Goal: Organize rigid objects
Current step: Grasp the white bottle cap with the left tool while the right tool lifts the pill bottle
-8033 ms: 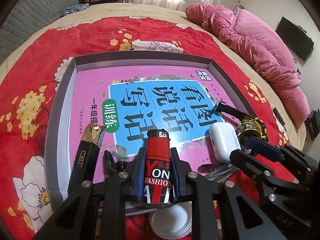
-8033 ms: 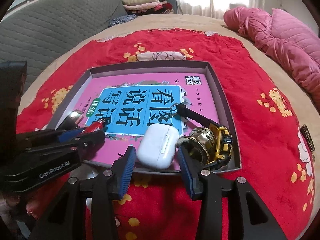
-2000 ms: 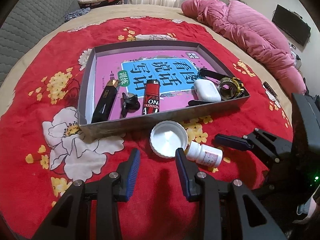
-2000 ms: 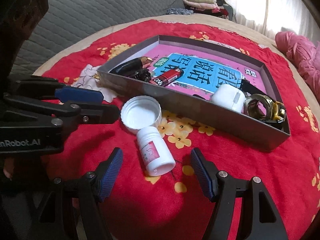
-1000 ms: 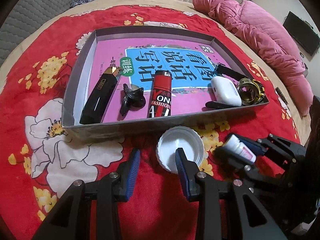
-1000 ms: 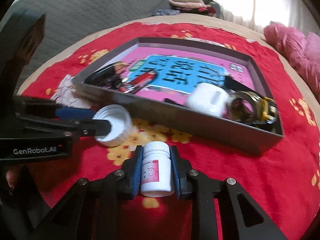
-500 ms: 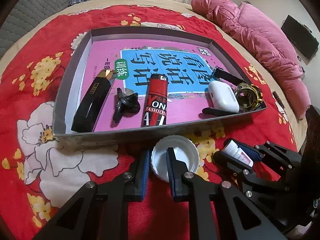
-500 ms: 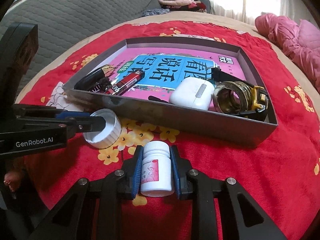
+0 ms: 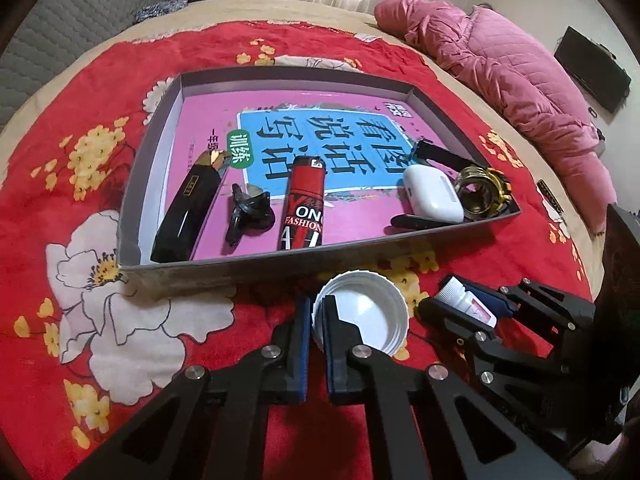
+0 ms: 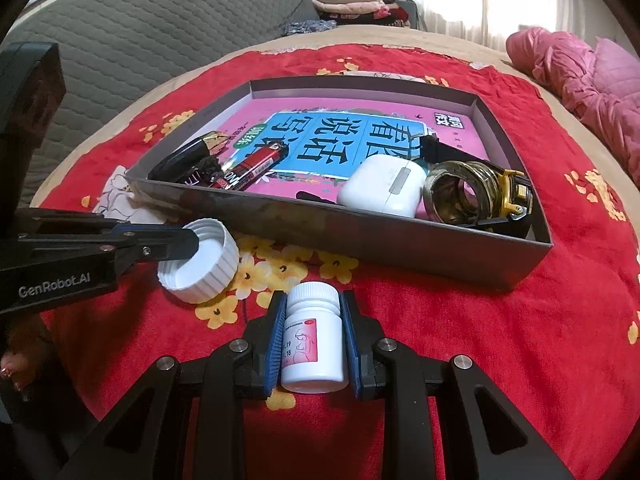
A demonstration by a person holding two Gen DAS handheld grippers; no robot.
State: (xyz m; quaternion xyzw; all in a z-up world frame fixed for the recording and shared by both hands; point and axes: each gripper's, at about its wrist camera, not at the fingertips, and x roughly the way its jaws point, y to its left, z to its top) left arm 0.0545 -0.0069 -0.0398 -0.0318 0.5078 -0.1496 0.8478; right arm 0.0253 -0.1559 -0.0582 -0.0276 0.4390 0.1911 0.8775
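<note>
1. With both grips made, you're at the lift: your left gripper (image 9: 317,316) has just closed its jaws on the wall of the ribbed white cap (image 9: 362,316), lower centre.
2. Your right gripper (image 10: 312,340) is clamped on the smooth white pill bottle (image 10: 313,336), bottom centre.
3. Next, carry both over the grey cardboard tray (image 10: 360,236) wall; the blanket (image 10: 480,340) beneath is soft.

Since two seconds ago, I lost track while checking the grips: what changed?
The right hand-held gripper closed on the small white bottle and lifted its cap end off the blanket. The left hand-held gripper moved in and has just closed on the rim of the white cap. The items in the box stayed put.
</note>
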